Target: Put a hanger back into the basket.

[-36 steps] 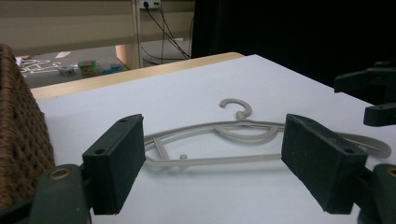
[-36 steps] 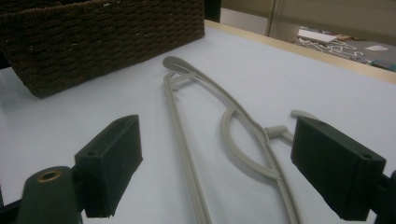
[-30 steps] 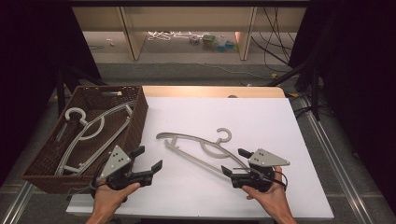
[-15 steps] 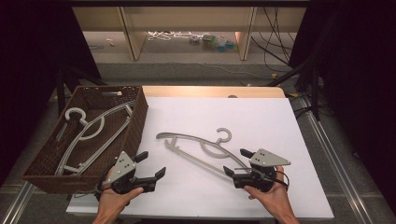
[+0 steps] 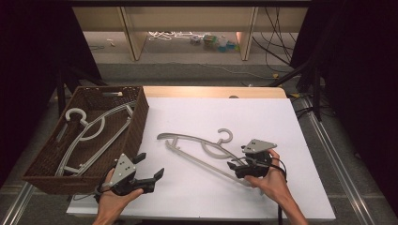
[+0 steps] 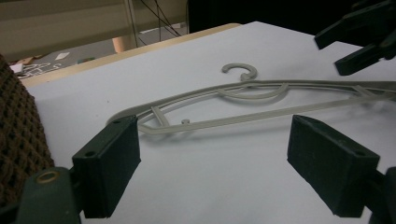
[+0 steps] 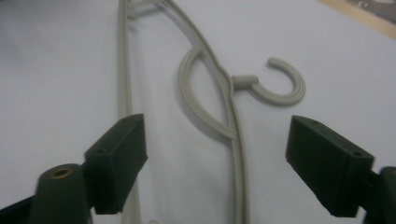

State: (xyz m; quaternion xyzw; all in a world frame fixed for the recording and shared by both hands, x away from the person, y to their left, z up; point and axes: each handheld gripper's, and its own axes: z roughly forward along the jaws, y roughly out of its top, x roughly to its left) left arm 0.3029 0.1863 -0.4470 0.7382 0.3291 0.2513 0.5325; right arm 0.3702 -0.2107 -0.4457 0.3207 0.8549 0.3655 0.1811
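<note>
Right gripper [image 5: 234, 165] now sits over the near end of the grey hanger [image 5: 199, 149] that lies flat on the white table [image 5: 281, 122], where a second ago it was hanging back just short of that end, closer to the table's edge. Its jaws have just been narrowing a little, yet they are spread wide and gripping nothing. In the right gripper view the hanger's arm [image 7: 236, 140] runs straight up between the two pads, with the lower bar [image 7: 122, 70] just inside the left pad and the hook [image 7: 282, 86] a little ahead and to the right. No pad touches the plastic that I can see.

Left gripper [image 5: 155, 176] has barely shifted; it waits off to the other side, jaws gaping and empty, aimed across the table at the hanger's far shoulder [image 6: 140, 116]. Beyond its left side stands the brown wicker basket [image 5: 136, 126], with another hanger [image 5: 89, 131] already lying inside.

My reading: the right hand has gone from waiting to closing on its pick. The hanger is straddled but not yet gripped, so the squeeze comes next, then the carry over to the basket.
</note>
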